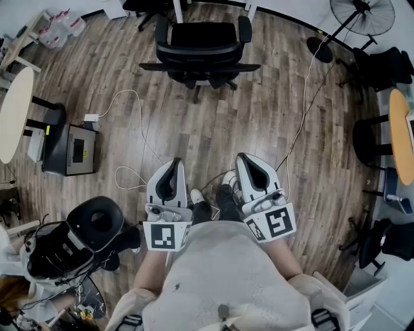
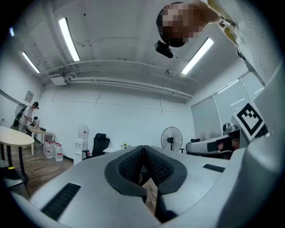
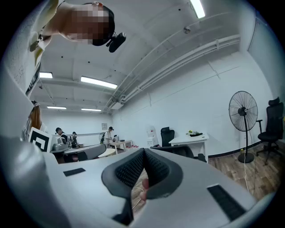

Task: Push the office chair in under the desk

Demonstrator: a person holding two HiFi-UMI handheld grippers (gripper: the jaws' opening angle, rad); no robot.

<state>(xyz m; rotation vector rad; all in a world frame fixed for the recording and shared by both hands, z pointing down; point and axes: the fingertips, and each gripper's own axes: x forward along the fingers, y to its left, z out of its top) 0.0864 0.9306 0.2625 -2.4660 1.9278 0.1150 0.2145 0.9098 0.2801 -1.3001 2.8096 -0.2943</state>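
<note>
Task object: black office chair (image 1: 202,48) on the wood floor (image 1: 259,123), well ahead of both grippers, just before the white desk legs (image 1: 178,10) at the far edge of the head view.
Orientation: backrest on the side nearer the person, seat and armrests toward the desk. The front-to-back axis runs straight away from the person and the armrest-to-armrest axis crosses the head view from left to right.
Left hand-held gripper (image 1: 174,163): closed, pads meeting, nothing between them; held level, aimed toward the chair.
Right hand-held gripper (image 1: 244,158): closed and empty, level, beside the left one.
Containers: clear water bottles (image 1: 61,26) clustered on the floor at far left; their fill level cannot be told.
Head view only: white cable (image 1: 129,129) looping over the floor, and a black box (image 1: 71,150) near a round tabletop (image 1: 14,113).
Right gripper view only: the white tabletop (image 3: 192,140) seen from the side, with small items on it, and people at a far table.
Both gripper views: standing fan (image 3: 243,111) upright, with ceiling strip lights above.
</note>
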